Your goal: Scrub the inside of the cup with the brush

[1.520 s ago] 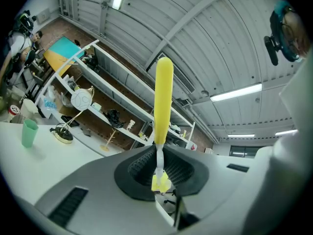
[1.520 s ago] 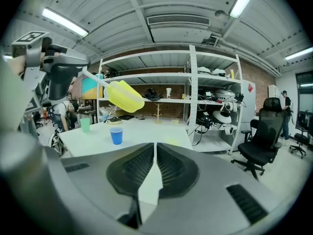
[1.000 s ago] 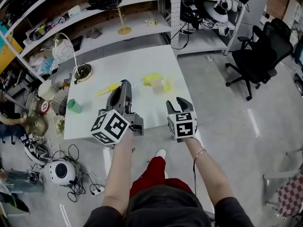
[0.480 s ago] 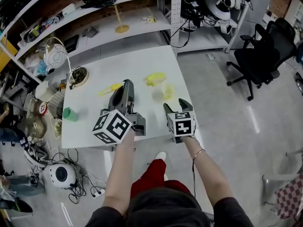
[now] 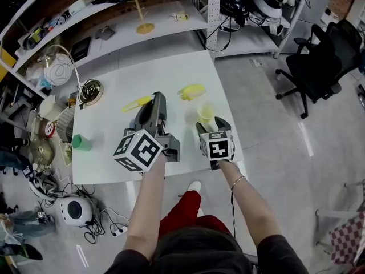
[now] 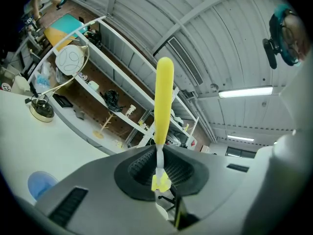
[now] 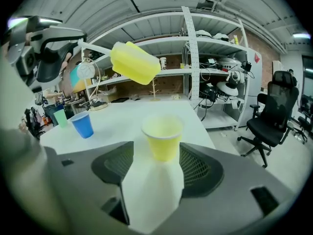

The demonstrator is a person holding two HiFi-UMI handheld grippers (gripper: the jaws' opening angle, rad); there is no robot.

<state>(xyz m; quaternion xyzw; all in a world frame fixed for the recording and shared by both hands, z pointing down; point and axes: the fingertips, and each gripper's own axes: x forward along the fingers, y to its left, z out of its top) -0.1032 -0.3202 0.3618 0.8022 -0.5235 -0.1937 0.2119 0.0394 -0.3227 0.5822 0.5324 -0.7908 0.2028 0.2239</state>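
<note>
A yellow cup stands upright on the white table near its right front corner. My right gripper reaches around it. Its jaws are opening, and the cup sits between the pads without being pressed. My left gripper is shut on a yellow brush, held crosswise. The brush's long yellow part sticks out to the left and its broad yellow end to the right. In the left gripper view the brush rises from the jaws. The broad end hangs above and left of the cup.
A green cup stands near the table's left edge, and a blue cup beside it. A lamp base sits at the far left corner. Shelves line the back, and an office chair stands on the right.
My right gripper has moved forward and its jaws have widened, so the yellow cup now stands between them. The left gripper keeps hold of the brush and has shifted slightly.
</note>
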